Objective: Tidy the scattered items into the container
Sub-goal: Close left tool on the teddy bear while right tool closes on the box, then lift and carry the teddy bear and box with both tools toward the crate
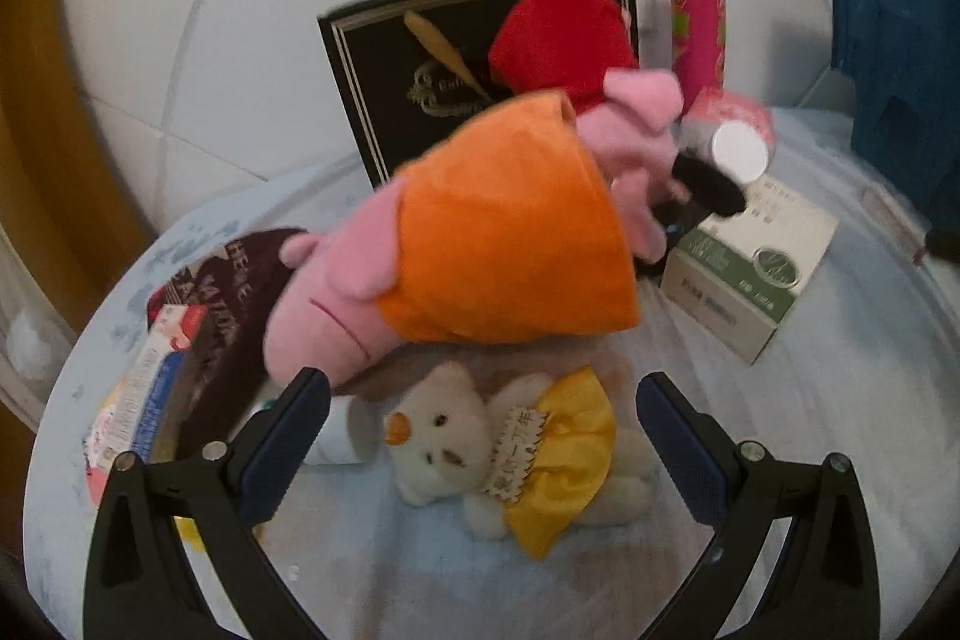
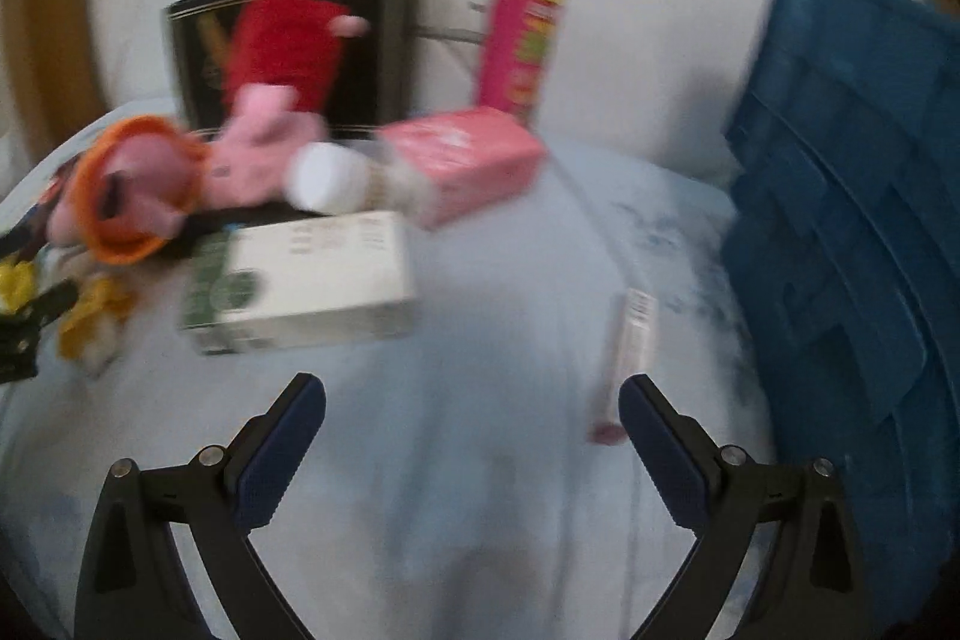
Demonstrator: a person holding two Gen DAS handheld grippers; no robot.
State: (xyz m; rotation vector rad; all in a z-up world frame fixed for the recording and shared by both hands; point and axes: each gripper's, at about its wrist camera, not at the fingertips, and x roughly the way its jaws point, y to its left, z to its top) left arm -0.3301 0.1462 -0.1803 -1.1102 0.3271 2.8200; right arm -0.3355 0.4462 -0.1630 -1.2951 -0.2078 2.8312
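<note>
A pink pig plush in an orange dress [image 1: 480,232] lies across the round table, with a white bear in a yellow dress [image 1: 510,454] in front of it. My left gripper [image 1: 483,394] stands open just above the bear, fingers on either side. The blue crate [image 2: 852,244] stands at the table's right side. My right gripper [image 2: 471,394] is open over bare tablecloth, with a thin pink tube [image 2: 630,346] beside its right finger. A green-and-white box [image 2: 300,280], a pink box [image 2: 468,160] and a white-capped bottle [image 2: 327,178] lie farther back. The right wrist view is blurred.
A black framed box [image 1: 408,82] stands upright at the back with a red plush [image 1: 558,34] against it. A tall pink-and-yellow can [image 1: 699,22] stands beside it. Snack packets [image 1: 180,340] lie at the table's left edge. White tiled floor lies beyond the table.
</note>
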